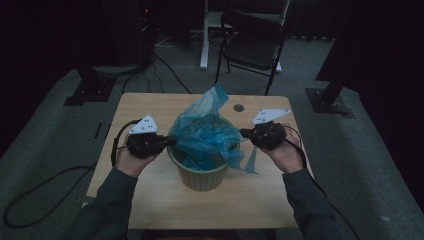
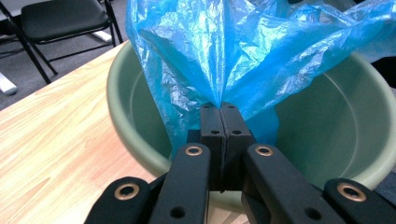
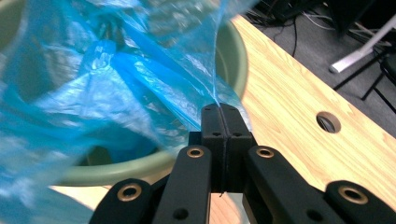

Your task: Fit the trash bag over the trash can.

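High view: I've got the blue bag sitting in the green bucket, not yet folded over its rim. Left gripper view: left gripper pinching the bag above the bucket. Right gripper view: right gripper pinching the bag's opposite edge beside the bucket. Lining left, I judge.

The blue bag is thin, crinkled plastic film, glossy and half see-through. The green bowl looks smooth and matt, perhaps plastic. The table shows pale wood grain with a dull finish; the jaws are matt black.
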A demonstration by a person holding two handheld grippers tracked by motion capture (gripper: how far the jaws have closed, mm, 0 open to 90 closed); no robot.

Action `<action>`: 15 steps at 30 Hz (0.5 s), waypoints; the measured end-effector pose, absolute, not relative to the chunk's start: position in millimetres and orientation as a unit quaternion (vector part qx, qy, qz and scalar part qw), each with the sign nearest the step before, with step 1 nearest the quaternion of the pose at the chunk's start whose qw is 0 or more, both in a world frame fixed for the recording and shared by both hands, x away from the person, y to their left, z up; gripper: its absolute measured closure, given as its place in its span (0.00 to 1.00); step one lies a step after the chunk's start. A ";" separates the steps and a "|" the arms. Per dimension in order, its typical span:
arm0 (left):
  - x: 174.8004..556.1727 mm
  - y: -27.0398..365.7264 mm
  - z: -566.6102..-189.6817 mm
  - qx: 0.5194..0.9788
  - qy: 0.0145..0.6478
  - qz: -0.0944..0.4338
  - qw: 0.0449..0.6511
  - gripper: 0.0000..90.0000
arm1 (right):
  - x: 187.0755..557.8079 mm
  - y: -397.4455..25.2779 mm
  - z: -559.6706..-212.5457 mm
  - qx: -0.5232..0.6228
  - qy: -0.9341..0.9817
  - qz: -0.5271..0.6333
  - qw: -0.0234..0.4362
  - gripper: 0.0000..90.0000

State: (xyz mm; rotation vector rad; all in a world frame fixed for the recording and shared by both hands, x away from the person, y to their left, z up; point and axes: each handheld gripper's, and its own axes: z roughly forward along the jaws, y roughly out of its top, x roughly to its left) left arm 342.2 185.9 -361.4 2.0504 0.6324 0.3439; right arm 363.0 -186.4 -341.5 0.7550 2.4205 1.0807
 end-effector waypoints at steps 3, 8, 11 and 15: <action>342.5 187.3 -361.7 0.834 0.259 0.140 0.466 1.00 | 366.0 -188.9 -343.0 0.275 0.861 0.384 0.190 1.00; 343.7 196.9 -364.2 0.829 0.272 0.141 0.468 1.00 | 372.2 -194.2 -347.0 0.292 0.857 0.381 0.187 1.00; 343.9 202.6 -366.3 0.825 0.279 0.140 0.471 1.00 | 374.2 -196.1 -348.9 0.298 0.856 0.381 0.184 1.00; 344.4 207.2 -366.7 0.821 0.284 0.139 0.476 1.00 | 376.8 -197.2 -351.1 0.303 0.855 0.379 0.181 1.00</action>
